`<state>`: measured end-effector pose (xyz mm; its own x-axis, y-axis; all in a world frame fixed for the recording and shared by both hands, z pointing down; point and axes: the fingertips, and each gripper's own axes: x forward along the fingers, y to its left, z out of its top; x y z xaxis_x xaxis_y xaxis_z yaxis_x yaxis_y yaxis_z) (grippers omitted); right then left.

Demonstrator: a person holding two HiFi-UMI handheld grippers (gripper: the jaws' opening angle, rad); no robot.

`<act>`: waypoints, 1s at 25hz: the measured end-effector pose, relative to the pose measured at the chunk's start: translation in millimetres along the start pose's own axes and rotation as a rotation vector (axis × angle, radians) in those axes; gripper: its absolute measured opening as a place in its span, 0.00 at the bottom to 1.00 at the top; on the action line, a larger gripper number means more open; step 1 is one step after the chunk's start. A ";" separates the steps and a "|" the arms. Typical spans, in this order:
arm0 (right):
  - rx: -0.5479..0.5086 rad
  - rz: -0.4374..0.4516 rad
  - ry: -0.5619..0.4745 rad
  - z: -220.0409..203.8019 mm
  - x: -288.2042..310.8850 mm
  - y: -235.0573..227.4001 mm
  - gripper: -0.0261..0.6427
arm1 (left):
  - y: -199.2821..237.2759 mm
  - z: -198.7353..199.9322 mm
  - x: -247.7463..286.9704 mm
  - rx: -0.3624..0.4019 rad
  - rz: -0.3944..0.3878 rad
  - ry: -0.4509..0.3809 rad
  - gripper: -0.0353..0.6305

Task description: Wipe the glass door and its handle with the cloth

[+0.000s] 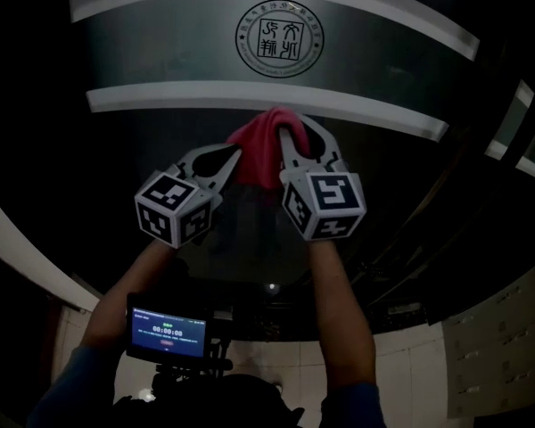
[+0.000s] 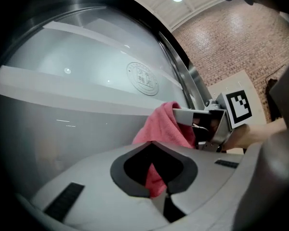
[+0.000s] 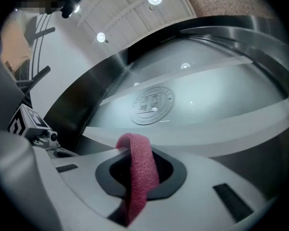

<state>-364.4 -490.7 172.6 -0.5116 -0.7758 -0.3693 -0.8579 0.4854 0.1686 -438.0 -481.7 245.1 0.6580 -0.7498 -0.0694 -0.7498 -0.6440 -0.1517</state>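
The pink terry cloth (image 1: 266, 150) is soft, light and limp. It bunches and folds wherever you pinch it, and it will not slip easily thanks to its nap. It sits bunched between your two tools, up against the dark glass door (image 1: 160, 52), just below the lower frosted white band (image 1: 205, 99) and well under the round printed emblem (image 1: 279, 27).

Your left hand-held gripper (image 1: 239, 152) is clamped on one side of the bunch, with pink fabric filling the opening in its jaws. Your right hand-held gripper (image 1: 292, 130) pinches a folded strip on the other side, which loops up over its jaws. The two tips are near each other, with only cloth between them.

Hold it by thick folds, as here, so that a padded wad meets the pane and not the hard jaw tips, since glass scratches and is smooth under pressure. I cannot pick out the door handle with confidence. It may be by the metal frame strip (image 2: 183, 76) to the right.
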 end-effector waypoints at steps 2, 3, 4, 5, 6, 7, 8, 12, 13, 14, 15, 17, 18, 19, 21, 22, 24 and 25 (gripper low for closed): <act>-0.035 -0.061 0.020 0.1 -26.7 -41.0 0.08 | -27.8 0.6 22.8 0.003 -0.037 -0.005 0.07; -0.049 -0.090 0.029 0.6 -38.7 -59.6 0.08 | -41.5 1.8 34.5 0.005 -0.055 -0.007 0.07; -0.058 -0.116 0.035 1.6 -49.9 -76.9 0.08 | -55.4 3.8 46.1 0.006 -0.073 -0.010 0.07; -0.065 -0.139 0.039 2.8 -60.7 -92.8 0.08 | -69.6 5.8 57.2 0.005 -0.092 -0.013 0.07; -0.072 -0.160 0.043 3.8 -71.1 -107.6 0.08 | -83.2 7.4 67.7 0.002 -0.112 -0.016 0.07; -0.080 -0.179 0.048 4.2 -81.3 -122.0 0.08 | -95.6 8.4 77.3 -0.002 -0.130 -0.019 0.07; -0.088 -0.198 0.057 4.0 -91.2 -136.0 0.08 | -106.4 9.1 85.9 -0.006 -0.144 -0.023 0.07; -0.090 -0.237 0.078 2.1 -119.0 -176.2 0.08 | -136.7 8.3 109.5 -0.016 -0.169 -0.028 0.07; -0.087 -0.230 0.074 2.7 -120.9 -178.1 0.08 | -141.5 7.3 113.2 -0.017 -0.172 -0.026 0.07; -0.091 -0.223 0.072 2.9 -121.2 -177.8 0.08 | -145.5 6.2 115.9 -0.017 -0.174 -0.024 0.07; -0.102 -0.220 0.076 2.2 -120.7 -176.7 0.08 | -148.6 5.5 117.3 -0.016 -0.176 -0.022 0.07; -0.117 -0.220 0.086 -0.3 -120.2 -174.5 0.08 | -150.9 5.3 116.6 -0.013 -0.177 -0.021 0.07; -0.114 -0.220 0.086 -1.0 -120.2 -172.8 0.08 | -149.4 5.7 114.6 -0.013 -0.173 -0.020 0.07; -0.106 -0.220 0.083 -1.0 -119.6 -170.2 0.08 | -146.2 6.4 111.9 -0.012 -0.167 -0.021 0.07; -0.087 -0.214 0.073 0.3 -115.0 -160.5 0.08 | -137.2 8.6 104.8 -0.010 -0.154 -0.021 0.07; -0.078 -0.207 0.068 1.3 -111.2 -152.9 0.08 | -132.5 9.6 100.5 -0.008 -0.149 -0.022 0.07; -0.066 -0.185 0.054 3.3 -100.7 -132.2 0.08 | -122.2 10.8 90.3 -0.005 -0.140 -0.023 0.07; -0.063 -0.170 0.046 4.3 -94.1 -119.4 0.08 | -115.9 11.4 84.2 -0.003 -0.135 -0.025 0.07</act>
<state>-213.6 -474.0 183.3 -0.3595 -0.8628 -0.3555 -0.9327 0.3209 0.1645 -294.9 -468.5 245.7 0.7544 -0.6524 -0.0728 -0.6546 -0.7393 -0.1581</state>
